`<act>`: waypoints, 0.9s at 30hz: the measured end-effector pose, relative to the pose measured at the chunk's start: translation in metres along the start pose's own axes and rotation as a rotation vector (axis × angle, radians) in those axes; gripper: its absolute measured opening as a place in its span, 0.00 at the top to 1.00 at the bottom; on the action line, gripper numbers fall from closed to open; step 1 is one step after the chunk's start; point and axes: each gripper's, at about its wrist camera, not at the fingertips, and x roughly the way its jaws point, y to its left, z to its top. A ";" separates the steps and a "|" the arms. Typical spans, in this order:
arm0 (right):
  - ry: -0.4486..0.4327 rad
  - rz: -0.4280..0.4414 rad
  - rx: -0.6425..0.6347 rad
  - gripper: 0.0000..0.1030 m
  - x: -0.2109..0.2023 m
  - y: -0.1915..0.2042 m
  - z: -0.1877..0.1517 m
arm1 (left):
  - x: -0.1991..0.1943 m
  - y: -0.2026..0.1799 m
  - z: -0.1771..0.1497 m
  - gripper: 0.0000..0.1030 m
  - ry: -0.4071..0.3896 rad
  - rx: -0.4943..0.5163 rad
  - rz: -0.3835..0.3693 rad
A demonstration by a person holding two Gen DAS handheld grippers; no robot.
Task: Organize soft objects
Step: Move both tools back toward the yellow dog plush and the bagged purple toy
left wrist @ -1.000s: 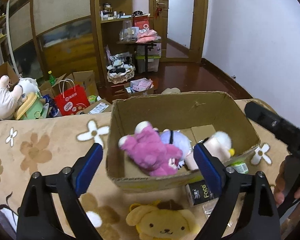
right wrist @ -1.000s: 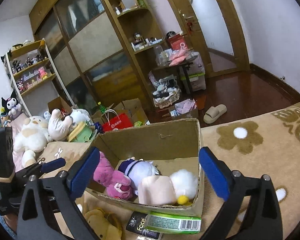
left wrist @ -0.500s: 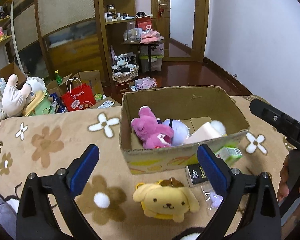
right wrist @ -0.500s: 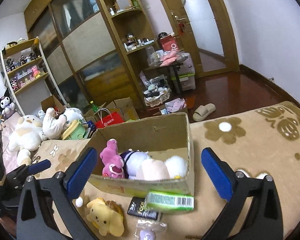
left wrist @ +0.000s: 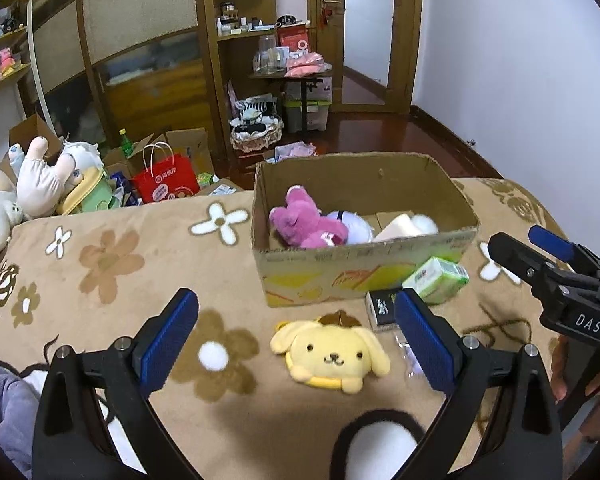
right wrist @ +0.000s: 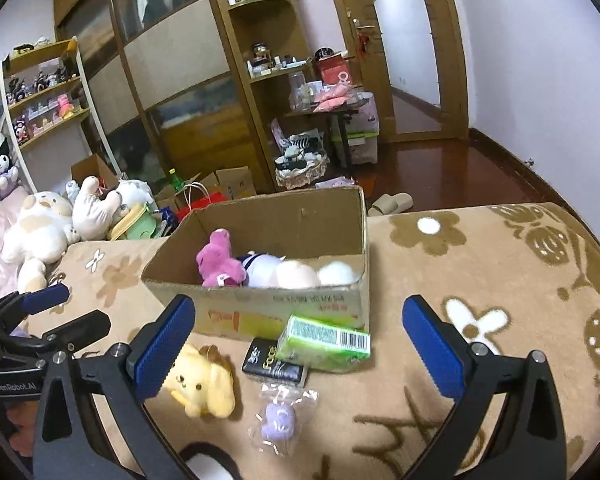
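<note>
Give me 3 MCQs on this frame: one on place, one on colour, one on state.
1. Where is the yellow dog plush?
A. inside the box
B. on the blanket in front of the box
C. on the floor by the door

2. What colour is the plush at the left end of the box?
A. pink
B. green
C. black

3. How do the left gripper jaws stand?
A. shut on the dog plush
B. shut on nothing
C. open, holding nothing

Answers:
1. B: it lies on the flowered blanket, on the near side of the box wall.
2. A: the pink plush lies inside at the left, beside a white one.
3. C: the blue pads are wide apart and nothing sits between them; the right gripper is also open.
</note>
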 end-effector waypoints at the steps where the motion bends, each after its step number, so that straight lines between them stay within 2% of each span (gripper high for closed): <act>1: 0.006 0.002 0.003 0.00 -0.001 0.000 -0.002 | -0.001 0.001 -0.002 0.05 0.007 -0.004 0.001; 7: 0.061 0.006 -0.012 0.00 0.002 0.006 -0.019 | -0.002 0.003 -0.010 0.05 0.065 -0.018 0.016; 14: 0.107 -0.004 -0.018 0.00 0.011 0.011 -0.036 | 0.004 0.004 -0.013 0.05 0.096 -0.020 0.020; 27: 0.215 -0.030 -0.011 0.00 0.046 0.009 -0.053 | 0.042 0.004 -0.013 0.05 0.179 -0.046 -0.013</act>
